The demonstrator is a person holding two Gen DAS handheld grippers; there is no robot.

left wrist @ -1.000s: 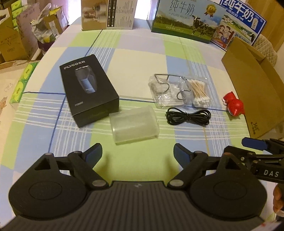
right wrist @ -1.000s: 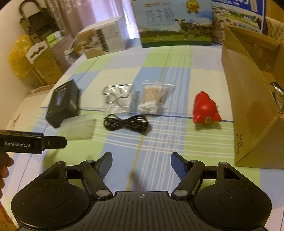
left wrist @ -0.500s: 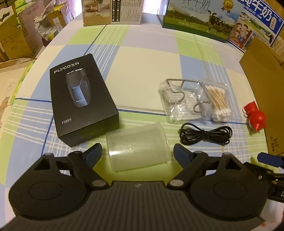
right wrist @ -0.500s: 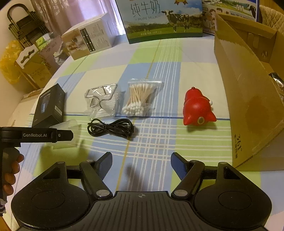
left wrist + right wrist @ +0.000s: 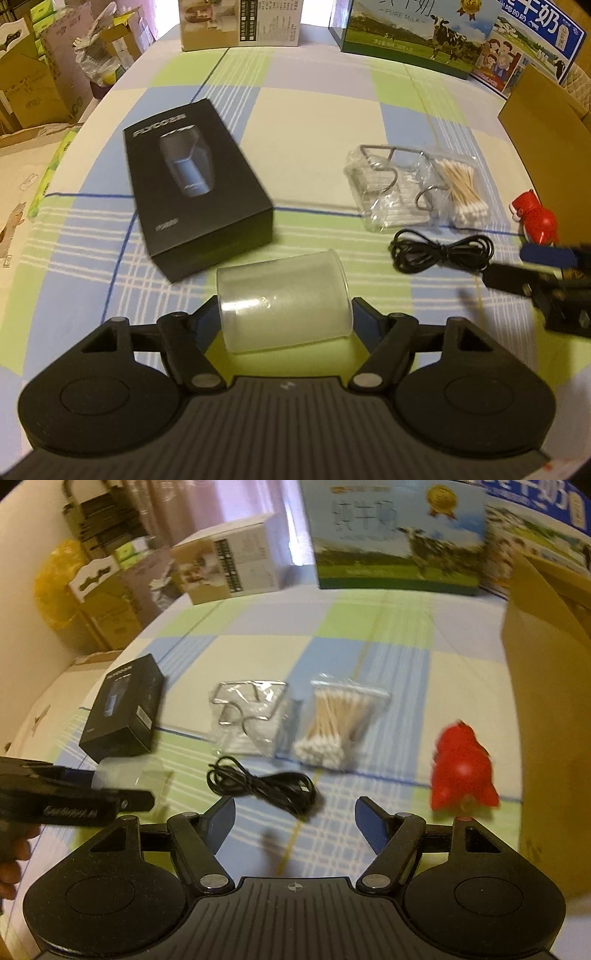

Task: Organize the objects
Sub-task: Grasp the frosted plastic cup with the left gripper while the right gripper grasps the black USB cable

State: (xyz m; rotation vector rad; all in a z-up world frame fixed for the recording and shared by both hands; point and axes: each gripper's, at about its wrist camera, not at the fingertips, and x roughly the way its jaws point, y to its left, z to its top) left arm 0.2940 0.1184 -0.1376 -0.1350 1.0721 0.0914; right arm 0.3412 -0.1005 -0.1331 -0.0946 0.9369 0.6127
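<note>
Six loose items lie in a row on the checked worktop point(image 5: 317, 122), spaced apart so each can be picked singly: from nine o'clock the black box point(image 5: 195, 188), frosted cup point(image 5: 284, 299) on its side, bagged wire hooks point(image 5: 384, 192), cotton swabs point(image 5: 465, 195), coiled cable point(image 5: 439, 254), red toy point(image 5: 535, 218). Left tool point(image 5: 284, 321) is spread wide astride the cup, seemingly ready to close; right tool point(image 5: 295, 823) hangs spread and empty above the cable, the cardboard box point(image 5: 546, 701) at three o'clock likely the destination
</note>
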